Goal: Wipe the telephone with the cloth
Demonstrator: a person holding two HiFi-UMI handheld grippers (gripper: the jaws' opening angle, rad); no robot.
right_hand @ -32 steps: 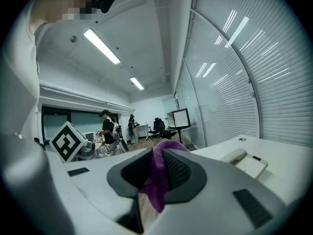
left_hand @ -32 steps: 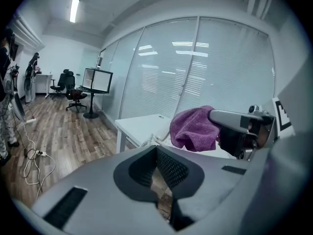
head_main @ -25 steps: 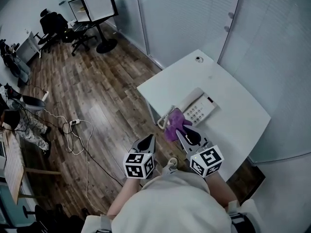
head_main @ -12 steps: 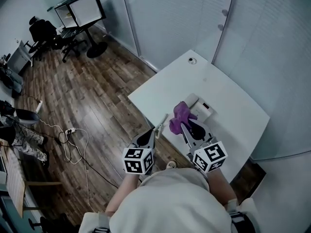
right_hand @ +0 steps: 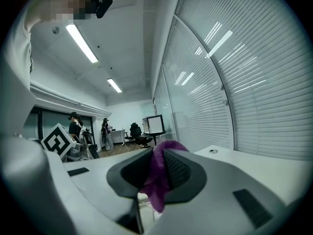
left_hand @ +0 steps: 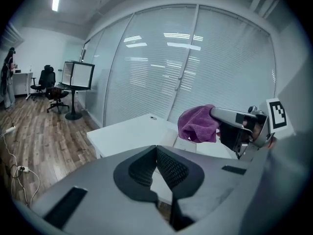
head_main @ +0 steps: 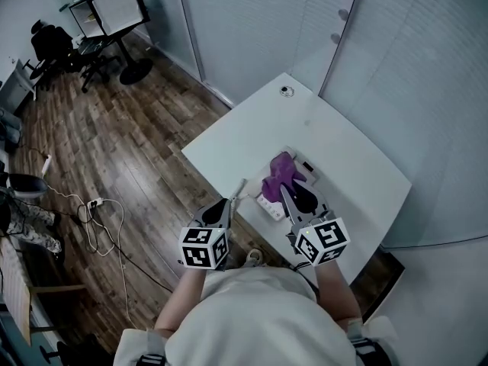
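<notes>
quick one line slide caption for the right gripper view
Right tongs shut on the purple cloth, white table and glass wall beyond.

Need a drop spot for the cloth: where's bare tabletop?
Free: table's far half, between the grommet and the telephone, plus the strip toward the glass wall. Crowded: near edge, where cloth, telephone, left gripper and right gripper bunch.

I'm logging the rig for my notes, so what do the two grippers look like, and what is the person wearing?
Both the left gripper and right gripper have pale grey bodies, black ridged pads, and a white cube with black square markers. The person wears a cream top.
</notes>
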